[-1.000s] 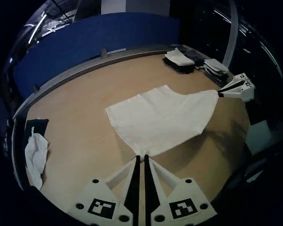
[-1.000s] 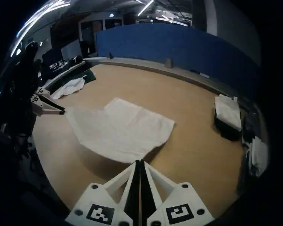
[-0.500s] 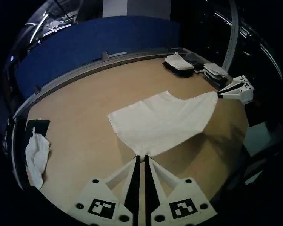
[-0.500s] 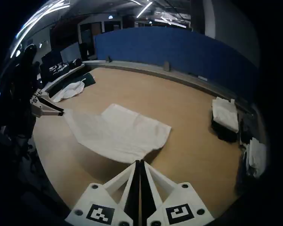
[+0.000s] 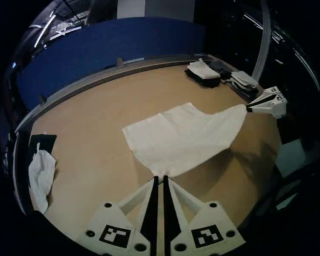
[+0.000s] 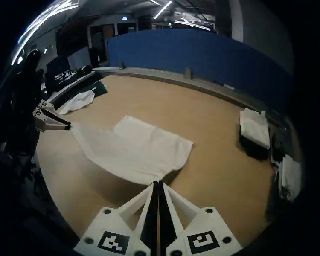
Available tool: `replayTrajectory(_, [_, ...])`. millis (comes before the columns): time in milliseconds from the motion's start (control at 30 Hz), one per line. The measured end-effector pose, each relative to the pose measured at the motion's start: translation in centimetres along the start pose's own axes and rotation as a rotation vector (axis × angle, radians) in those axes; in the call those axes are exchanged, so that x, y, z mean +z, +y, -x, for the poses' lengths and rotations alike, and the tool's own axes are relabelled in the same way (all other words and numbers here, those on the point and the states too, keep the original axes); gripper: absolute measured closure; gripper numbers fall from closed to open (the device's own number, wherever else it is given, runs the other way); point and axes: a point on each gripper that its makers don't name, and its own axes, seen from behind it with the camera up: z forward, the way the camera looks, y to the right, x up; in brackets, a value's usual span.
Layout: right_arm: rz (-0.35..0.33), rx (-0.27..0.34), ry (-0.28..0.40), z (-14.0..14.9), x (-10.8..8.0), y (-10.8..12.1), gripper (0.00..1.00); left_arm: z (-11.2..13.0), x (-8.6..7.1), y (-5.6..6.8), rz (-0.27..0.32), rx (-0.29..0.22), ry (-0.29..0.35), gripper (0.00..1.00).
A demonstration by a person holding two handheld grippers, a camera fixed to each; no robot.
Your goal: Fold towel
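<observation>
The left gripper (image 5: pixel 159 178) is pinching one near corner of the towel (image 5: pixel 181 136) between closed fingers, and the right gripper (image 6: pixel 157 183) is clamping the other near corner the same way. The edge between them is hanging raised off the table (image 5: pixel 87 128). From each gripper the towel is running forward and away, its far half lying flat on the wood, and its long axis seems to be stretching from one gripper to the other. Neither is sitting nearer the far edge, so the fold is likely calling for both to travel forward together. Beyond, folded cloths (image 5: pixel 202 70) are sitting by a blue partition (image 5: pixel 109 42).
</observation>
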Motion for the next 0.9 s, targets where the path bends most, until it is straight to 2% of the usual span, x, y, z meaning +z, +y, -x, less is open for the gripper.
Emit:
replayTrajectory(300, [0.004,0.010,-0.011,-0.1,1.4,0.7,0.99,-0.5,1.2,-0.8,-0.006,-0.010,0.002,0.93])
replayTrajectory(900, [0.031,0.024,-0.029,-1.2,6.4,3.5,0.99,-3.0,5.5,-3.6,-0.026,-0.038,0.010,0.93])
